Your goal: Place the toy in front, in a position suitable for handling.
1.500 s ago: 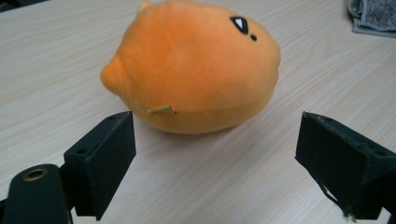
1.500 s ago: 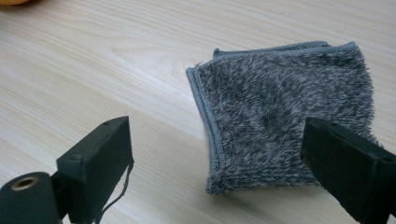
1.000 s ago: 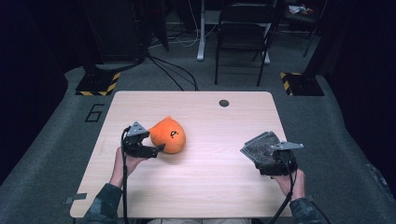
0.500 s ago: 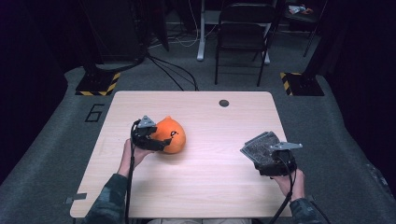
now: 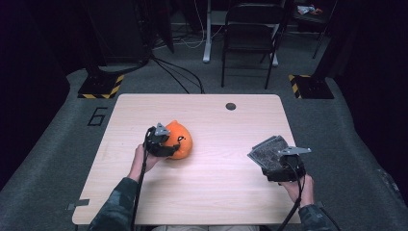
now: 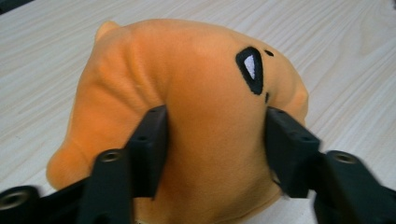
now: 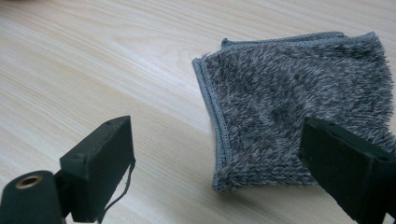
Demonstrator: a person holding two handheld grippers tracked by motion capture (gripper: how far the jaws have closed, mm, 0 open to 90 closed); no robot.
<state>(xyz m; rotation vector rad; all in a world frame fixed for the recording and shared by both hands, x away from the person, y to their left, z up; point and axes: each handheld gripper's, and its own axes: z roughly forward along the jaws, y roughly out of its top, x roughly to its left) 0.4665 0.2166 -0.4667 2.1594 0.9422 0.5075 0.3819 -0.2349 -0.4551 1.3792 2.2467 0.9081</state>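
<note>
Floor numeral "6" (image 5: 97, 116); unlettered orange plush (image 6: 196, 116) in left claw (image 6: 212, 140).

Item: numeral "6" (image 5: 97, 116), dark figure marked on the grey floor, left of the table's (image 5: 216, 192) far left corner, left-centre of frame. No other legible text, label or brand recorded.

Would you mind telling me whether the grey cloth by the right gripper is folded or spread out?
Folded. In the right gripper view the grey cloth shows a second layer's edge along its top, and it lies as a compact square on the table.
</note>
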